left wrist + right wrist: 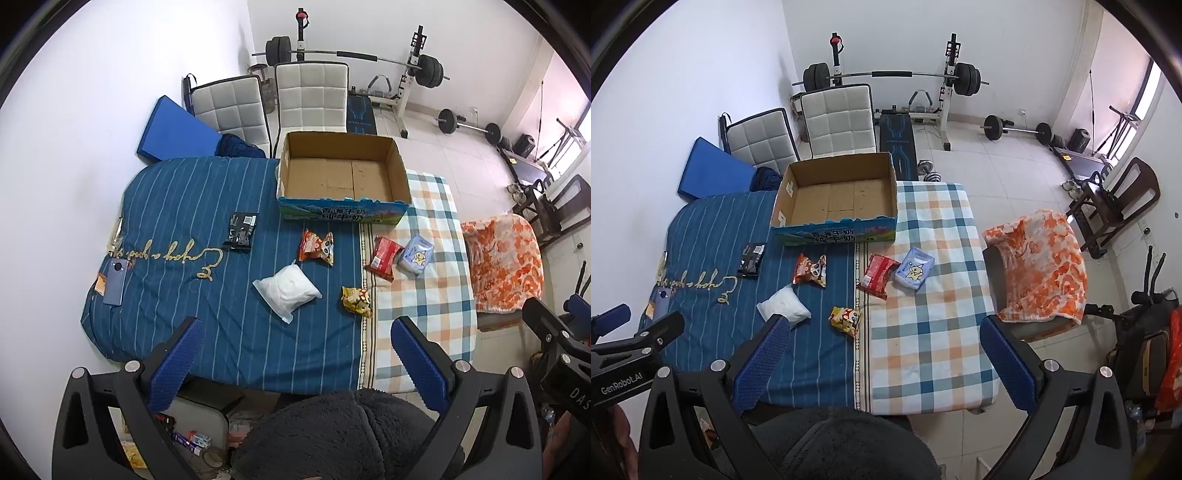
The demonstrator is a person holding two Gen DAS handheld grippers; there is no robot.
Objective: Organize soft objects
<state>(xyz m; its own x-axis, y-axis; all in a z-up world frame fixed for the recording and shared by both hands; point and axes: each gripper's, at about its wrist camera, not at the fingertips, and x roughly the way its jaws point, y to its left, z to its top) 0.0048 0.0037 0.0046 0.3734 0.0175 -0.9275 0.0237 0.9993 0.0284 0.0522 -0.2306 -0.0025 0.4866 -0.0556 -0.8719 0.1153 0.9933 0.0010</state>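
Left gripper [295, 354]: fingers spread wide, nothing between them, held above the near edge of the tabletop [424, 295]. Right gripper [882, 354]: fingers likewise spread wide and empty, above the near edge, to the right of the left one.

The tabletop carries a blue striped cloth [177, 206] on its left part and a checked cloth [428, 306] on its right part.

Positions, clock directions taken from the tabletop centre in the left wrist view:
- Box [341, 177]: open cardboard, at 12 o'clock on the far edge, nothing visible inside.
- Black packet [241, 230]: at 10 o'clock, well apart from the others.
- Orange snack bag [317, 246]: near the centre, just in front of the box.
- White bag [287, 290]: at 7 o'clock, on the striped cloth.
- Yellow snack bag [357, 301]: at 5 o'clock, beside the seam between the cloths.
- Red packet [383, 257]: at 3 o'clock, across the seam.
- Tissue pack [417, 254]: pale blue, just beside the red packet at its right; contact cannot be determined.
- Phone [116, 282]: at 8 o'clock, near the left edge.

An orange floral blanket [502, 262] lies over a seat right of the tabletop.
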